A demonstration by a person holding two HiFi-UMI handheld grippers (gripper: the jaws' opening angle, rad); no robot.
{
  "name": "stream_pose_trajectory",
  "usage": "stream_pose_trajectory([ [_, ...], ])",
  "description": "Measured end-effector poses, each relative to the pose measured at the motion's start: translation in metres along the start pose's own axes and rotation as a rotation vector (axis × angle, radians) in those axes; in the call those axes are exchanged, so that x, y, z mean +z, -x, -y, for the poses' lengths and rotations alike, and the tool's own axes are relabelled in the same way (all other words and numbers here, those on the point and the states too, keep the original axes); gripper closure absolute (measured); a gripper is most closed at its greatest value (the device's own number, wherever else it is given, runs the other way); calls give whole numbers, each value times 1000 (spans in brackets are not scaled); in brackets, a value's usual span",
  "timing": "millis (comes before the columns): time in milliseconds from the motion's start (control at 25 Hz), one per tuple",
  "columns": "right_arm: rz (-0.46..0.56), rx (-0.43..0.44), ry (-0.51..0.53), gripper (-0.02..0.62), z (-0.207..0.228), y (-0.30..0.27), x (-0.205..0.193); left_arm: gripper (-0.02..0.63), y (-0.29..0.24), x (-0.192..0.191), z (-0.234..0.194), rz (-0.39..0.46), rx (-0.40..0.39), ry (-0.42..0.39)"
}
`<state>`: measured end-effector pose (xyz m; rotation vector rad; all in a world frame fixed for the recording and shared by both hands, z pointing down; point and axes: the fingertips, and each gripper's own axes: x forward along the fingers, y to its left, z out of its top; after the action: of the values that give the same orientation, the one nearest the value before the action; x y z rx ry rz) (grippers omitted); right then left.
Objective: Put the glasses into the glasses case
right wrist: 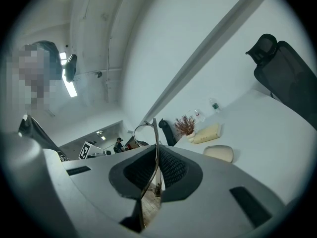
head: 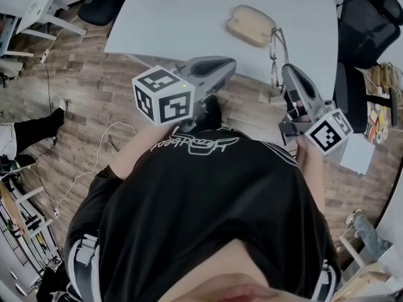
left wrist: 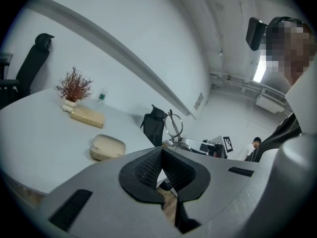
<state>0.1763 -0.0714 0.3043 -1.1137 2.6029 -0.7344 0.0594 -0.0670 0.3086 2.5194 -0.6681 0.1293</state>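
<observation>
Pinching glasses (head: 274, 58) in right gripper (head: 287, 72), left gripper (head: 228, 63) pressed together, empty; glasses case (head: 250, 25) lying on table (head: 170, 17)

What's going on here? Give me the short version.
A person stands at a white table with a gripper in each hand. The right gripper is shut on a pair of thin-framed glasses, held near the table's edge. The left gripper is shut with nothing in it. The beige glasses case lies on the table just ahead, apparently closed. The glasses are not in it yet.
</observation>
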Motion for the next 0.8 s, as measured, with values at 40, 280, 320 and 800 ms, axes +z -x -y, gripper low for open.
stream_pose_trajectory([
  [40, -2, -2, 0, 572, 1, -2, 0, 600, -1, 1, -3, -1, 0, 4],
  [280, 2, -13, -5, 572, 12, -20, 7, 600, -15, 14, -25, -13, -20, 14],
  [320, 2, -19, -7, 572, 16, -22, 8, 600, -19, 17, -28, -16, -23, 15],
  [800, 10, -102, -33, 572, 70, -65, 26, 600, -59, 46, -87, -78, -47, 40],
])
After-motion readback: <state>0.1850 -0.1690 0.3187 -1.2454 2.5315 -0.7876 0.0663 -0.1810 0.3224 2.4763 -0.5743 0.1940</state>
